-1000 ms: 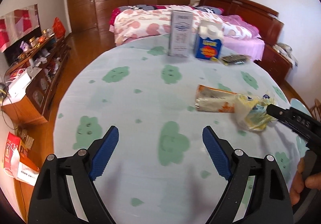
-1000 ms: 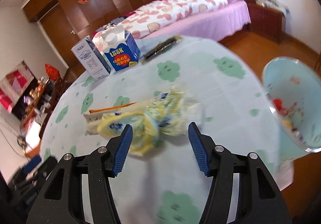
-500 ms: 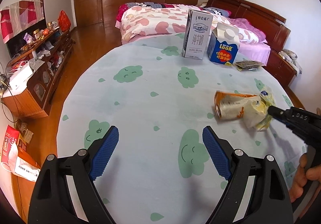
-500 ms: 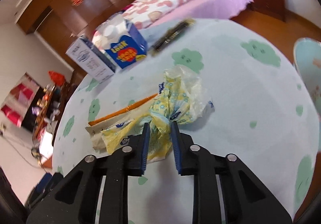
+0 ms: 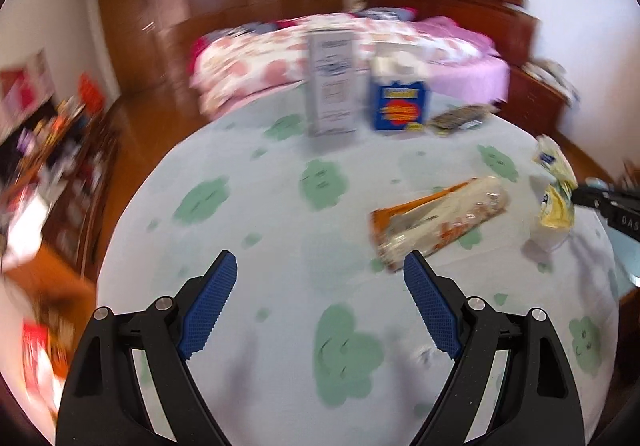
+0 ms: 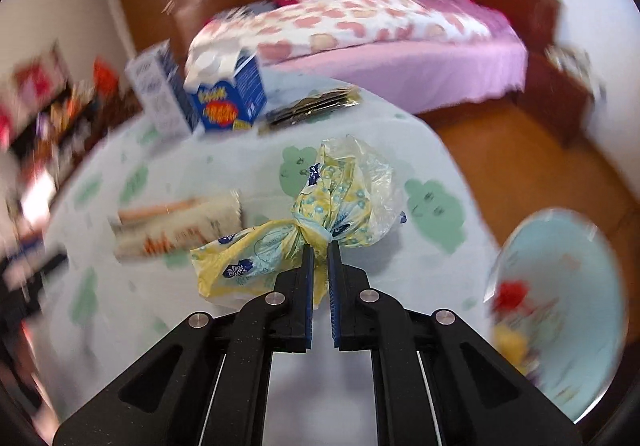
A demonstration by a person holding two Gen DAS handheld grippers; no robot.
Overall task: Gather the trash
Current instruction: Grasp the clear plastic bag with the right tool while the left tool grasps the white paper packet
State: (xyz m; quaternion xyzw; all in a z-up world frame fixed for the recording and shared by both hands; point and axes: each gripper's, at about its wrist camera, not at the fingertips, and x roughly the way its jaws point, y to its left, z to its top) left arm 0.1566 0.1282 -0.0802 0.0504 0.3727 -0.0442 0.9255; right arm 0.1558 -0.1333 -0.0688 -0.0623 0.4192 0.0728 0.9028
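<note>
My right gripper (image 6: 319, 248) is shut on a crumpled yellow plastic wrapper (image 6: 320, 214) and holds it above the round table (image 6: 424, 150). The wrapper also shows at the right of the left wrist view (image 5: 554, 190), pinched by the right gripper's tip. An orange and white snack package (image 5: 438, 220) lies on the table, left of the wrapper (image 6: 180, 228). My left gripper (image 5: 320, 302) is open and empty above the table's near side. A light blue trash bin (image 6: 560, 298) with trash inside stands at the lower right beside the table.
A white carton (image 5: 331, 82), a blue carton (image 5: 400, 102) and a dark flat packet (image 5: 460, 117) stand at the table's far side. A bed (image 6: 360, 34) lies beyond. A low cabinet with clutter (image 5: 48, 166) is at the left.
My right gripper has closed on the yellow wrapper and lifted it off the table, moving right toward the bin. The left gripper stayed open and shifted its view.
</note>
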